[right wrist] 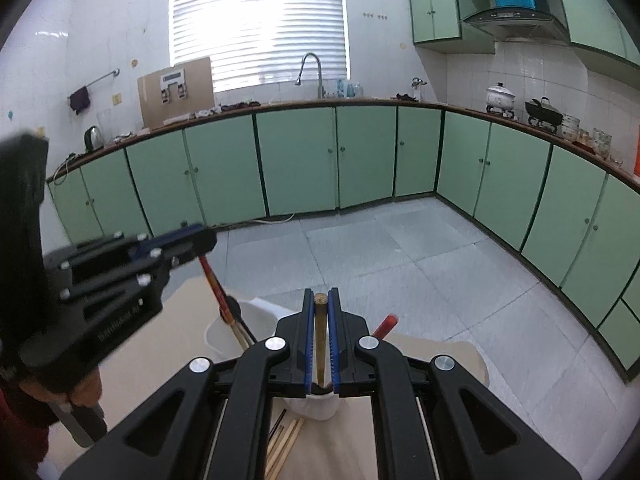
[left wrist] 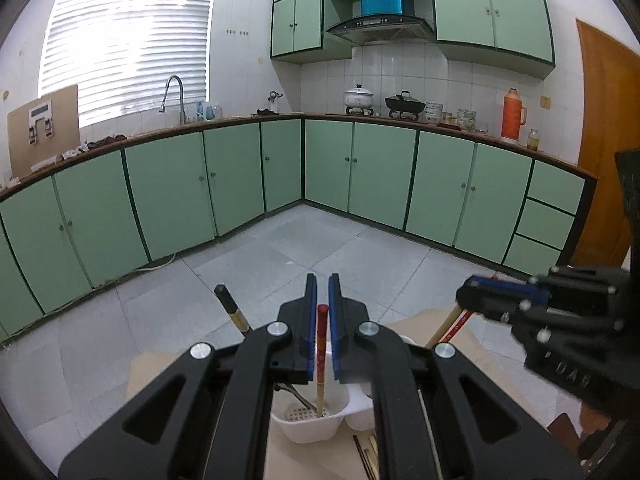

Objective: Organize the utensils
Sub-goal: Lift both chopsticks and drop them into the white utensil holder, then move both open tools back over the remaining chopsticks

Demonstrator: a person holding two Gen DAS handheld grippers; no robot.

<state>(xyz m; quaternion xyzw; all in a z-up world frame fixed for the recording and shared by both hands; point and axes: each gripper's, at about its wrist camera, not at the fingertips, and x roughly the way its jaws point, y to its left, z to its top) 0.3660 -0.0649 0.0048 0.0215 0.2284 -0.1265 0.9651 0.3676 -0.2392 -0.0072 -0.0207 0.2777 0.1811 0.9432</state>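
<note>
My left gripper (left wrist: 322, 280) is shut on a red-topped chopstick (left wrist: 321, 344) that stands upright with its tip in the white utensil holder (left wrist: 308, 424). My right gripper (right wrist: 320, 294) is shut on a tan wooden chopstick (right wrist: 320, 340), also held upright over the holder (right wrist: 316, 406). In the left wrist view the right gripper (left wrist: 472, 292) shows at the right, with its chopstick (left wrist: 442, 330) hanging below. In the right wrist view the left gripper (right wrist: 200, 238) shows at the left with the red chopstick (right wrist: 216, 284). A dark-tipped chopstick (left wrist: 232, 308) leans in the holder.
Loose chopsticks (right wrist: 284, 444) lie on the beige table (right wrist: 180, 328) in front of the holder. A red-topped chopstick (right wrist: 386, 324) sticks up right of my right gripper. Green kitchen cabinets (left wrist: 360, 168) and grey floor tiles (left wrist: 280, 256) lie beyond.
</note>
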